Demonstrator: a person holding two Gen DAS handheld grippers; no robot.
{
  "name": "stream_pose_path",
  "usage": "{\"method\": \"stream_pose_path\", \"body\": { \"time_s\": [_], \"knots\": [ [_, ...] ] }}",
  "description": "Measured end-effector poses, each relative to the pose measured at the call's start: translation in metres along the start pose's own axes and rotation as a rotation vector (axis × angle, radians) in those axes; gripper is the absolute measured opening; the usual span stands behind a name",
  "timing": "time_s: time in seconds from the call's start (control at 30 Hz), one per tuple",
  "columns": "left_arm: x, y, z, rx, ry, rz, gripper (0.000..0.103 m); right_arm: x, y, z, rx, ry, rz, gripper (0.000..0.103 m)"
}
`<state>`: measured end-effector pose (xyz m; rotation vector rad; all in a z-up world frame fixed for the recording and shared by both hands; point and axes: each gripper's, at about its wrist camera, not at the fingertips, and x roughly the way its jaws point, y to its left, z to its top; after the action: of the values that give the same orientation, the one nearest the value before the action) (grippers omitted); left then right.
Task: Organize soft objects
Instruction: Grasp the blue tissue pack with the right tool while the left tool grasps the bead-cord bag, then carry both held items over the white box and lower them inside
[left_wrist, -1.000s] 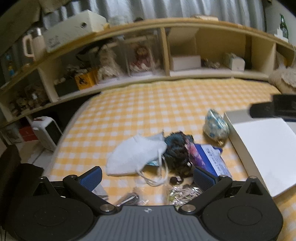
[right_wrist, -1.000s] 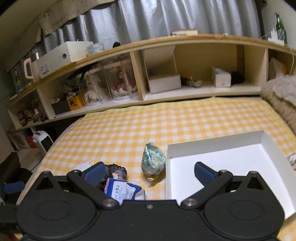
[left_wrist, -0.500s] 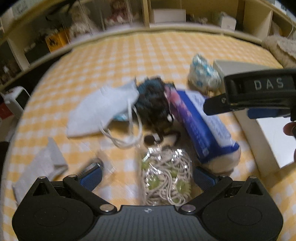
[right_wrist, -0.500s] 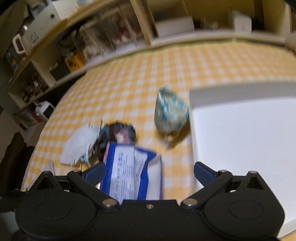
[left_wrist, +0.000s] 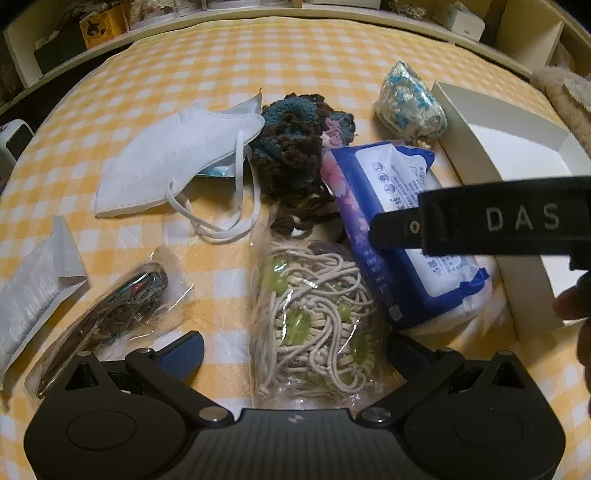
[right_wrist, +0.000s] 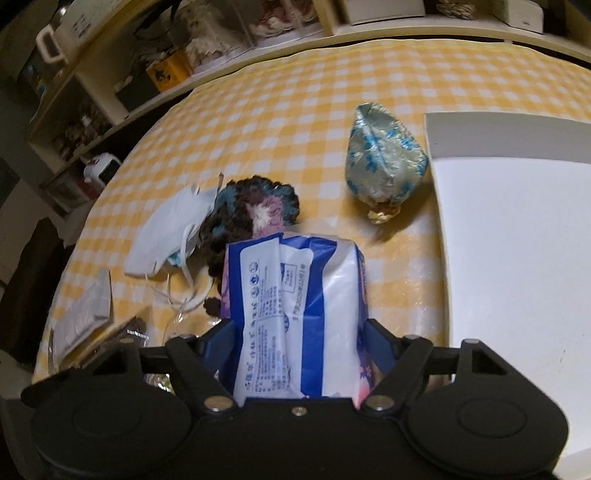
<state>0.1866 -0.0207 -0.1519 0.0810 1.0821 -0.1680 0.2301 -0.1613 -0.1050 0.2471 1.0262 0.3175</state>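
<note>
Tissue pack (right_wrist: 295, 317) between closing right claw (right_wrist: 299, 343); left claw (left_wrist: 295, 347) wide open, empty; white box (right_wrist: 517, 258) at frame right unfilled.

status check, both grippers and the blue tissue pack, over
Right gripper closing around blue tissue pack. Left gripper open over bagged cord. White box alongside, path clear.

Both wrist views look steeply down, close over the bed (left_wrist: 332, 55); both share the tissue pack (left_wrist: 391, 206) (right_wrist: 295, 295), shelf at 12 o'clock.
</note>
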Motion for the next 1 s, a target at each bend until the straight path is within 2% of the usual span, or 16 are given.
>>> {"method": "stream_pose_path", "body": {
  "time_s": [0.2,0.3,0.4,0.47,0.53,0.77,1.0],
  "knots": [
    [-0.002,-0.006,0.000,0.050,0.033,0.027,0.103,-0.001,0.006,-0.002,-0.039,0.043,-0.019,0.070],
    [-0.001,-0.008,0.000,0.083,0.050,0.034,0.098,-0.002,0.010,-0.004,-0.062,0.061,-0.011,0.066],
    [-0.004,-0.009,-0.003,0.101,0.038,0.026,0.085,-0.003,0.014,-0.006,-0.084,0.059,-0.009,0.061],
    [-0.007,-0.010,-0.004,0.112,0.026,0.012,0.071,-0.004,0.014,-0.007,-0.095,0.053,-0.006,0.057],
    [-0.009,-0.010,-0.003,0.114,0.006,0.007,0.066,-0.005,0.015,-0.008,-0.100,0.049,0.000,0.053],
    [-0.017,-0.008,-0.003,0.082,-0.003,-0.013,0.060,-0.015,0.021,-0.011,-0.153,0.004,-0.001,0.040],
    [-0.021,-0.005,-0.006,0.043,-0.013,-0.031,0.058,-0.025,0.026,-0.015,-0.191,-0.030,-0.003,0.038]
  ]
}}
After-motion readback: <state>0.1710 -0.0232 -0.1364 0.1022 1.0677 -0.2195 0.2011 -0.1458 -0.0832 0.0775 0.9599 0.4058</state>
